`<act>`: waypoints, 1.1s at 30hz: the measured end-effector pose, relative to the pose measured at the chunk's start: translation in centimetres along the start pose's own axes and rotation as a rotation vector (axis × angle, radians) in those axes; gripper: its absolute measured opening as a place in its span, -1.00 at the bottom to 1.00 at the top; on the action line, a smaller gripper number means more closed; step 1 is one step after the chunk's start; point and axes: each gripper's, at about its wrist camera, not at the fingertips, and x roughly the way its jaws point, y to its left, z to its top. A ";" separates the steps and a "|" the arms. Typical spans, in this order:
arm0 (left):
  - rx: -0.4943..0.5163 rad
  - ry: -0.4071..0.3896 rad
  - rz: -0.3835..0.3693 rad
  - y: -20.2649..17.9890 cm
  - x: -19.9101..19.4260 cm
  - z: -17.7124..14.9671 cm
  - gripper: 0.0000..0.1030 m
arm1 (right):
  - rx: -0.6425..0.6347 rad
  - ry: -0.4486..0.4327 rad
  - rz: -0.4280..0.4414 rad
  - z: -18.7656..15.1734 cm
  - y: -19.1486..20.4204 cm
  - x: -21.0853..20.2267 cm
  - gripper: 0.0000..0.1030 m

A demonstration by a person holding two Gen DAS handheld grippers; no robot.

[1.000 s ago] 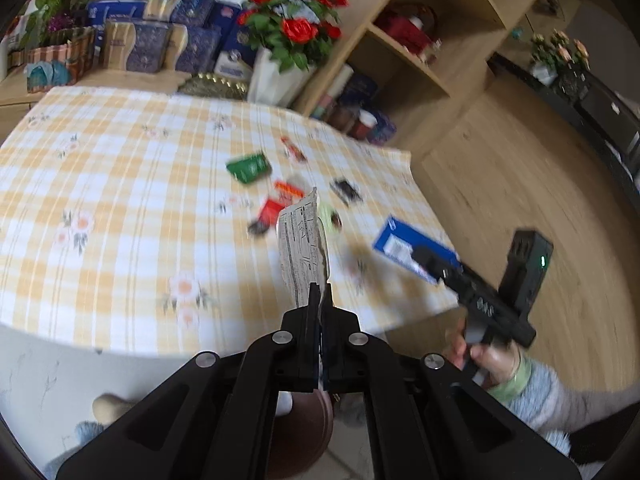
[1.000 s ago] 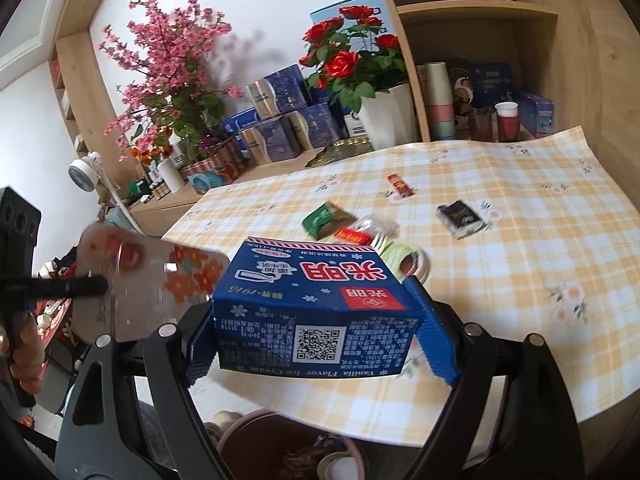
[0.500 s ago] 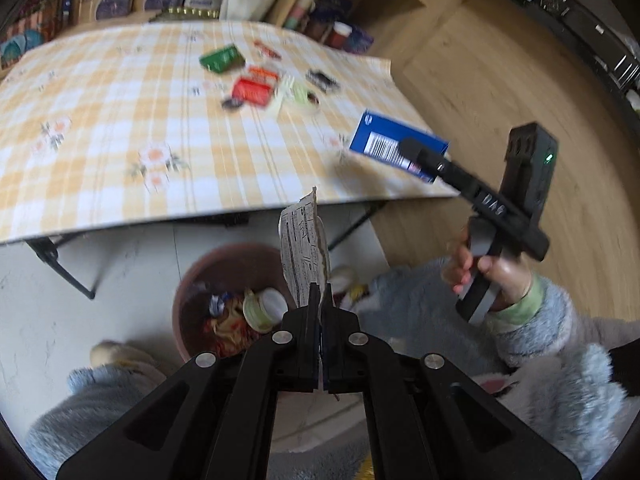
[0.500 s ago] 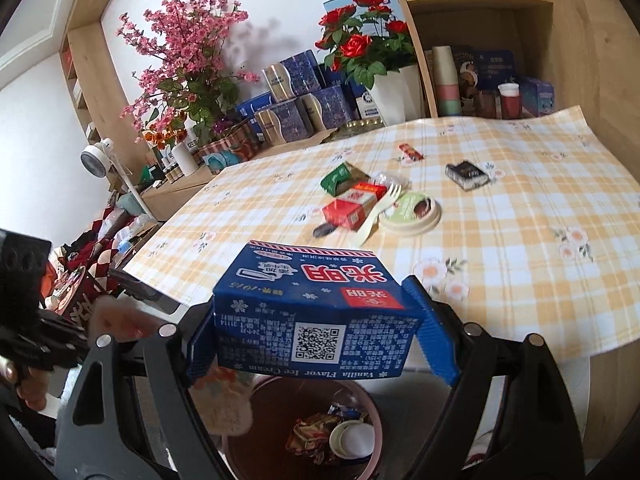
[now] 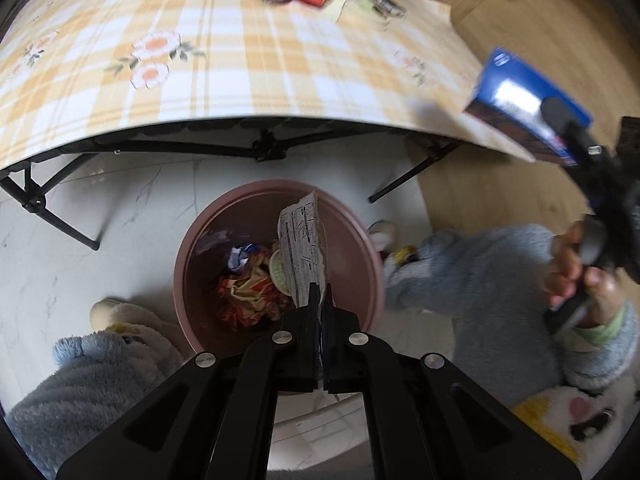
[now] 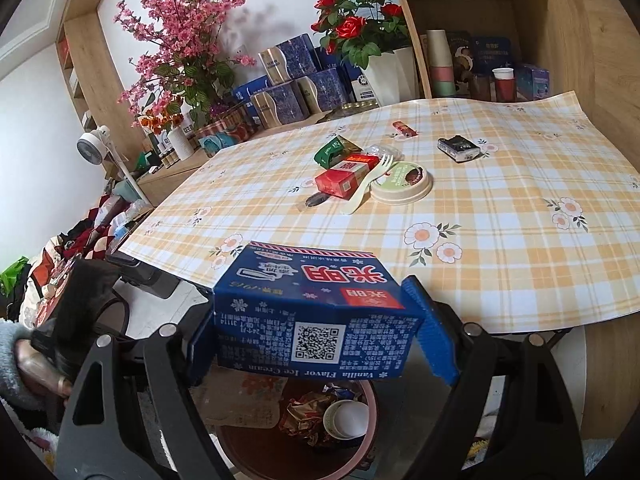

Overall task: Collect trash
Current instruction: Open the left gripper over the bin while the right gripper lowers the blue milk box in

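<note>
The left gripper (image 5: 319, 294) is clenched on a torn paper wrapper (image 5: 302, 254), which stands up from between its fingers directly above the open mouth of the pink bin (image 5: 362, 236). Crumpled wrappers and a small cup lie at the bin's bottom. The right gripper (image 6: 316, 340) grasps a blue ice cream box (image 6: 316, 308) across its width, jaws spread wide against both ends, holding it above the bin and just off the edge of the checked table (image 6: 500, 248), beside the wrapper.

One blue carton (image 6: 316, 320), one bin (image 5: 352, 240), two flower pots (image 6: 384, 76).
</note>
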 end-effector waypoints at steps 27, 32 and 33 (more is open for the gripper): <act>-0.166 -0.609 0.390 0.7 -12.0 -1.0 0.88 | -0.075 0.206 0.004 -4.9 2.4 5.2 0.60; -0.167 -0.608 0.424 1.7 -11.4 -1.5 0.88 | -0.130 0.311 0.020 -7.2 3.9 7.7 0.60; -0.167 -0.601 0.423 1.9 -11.3 -1.5 0.88 | -0.140 0.325 0.023 -7.4 4.2 8.0 0.60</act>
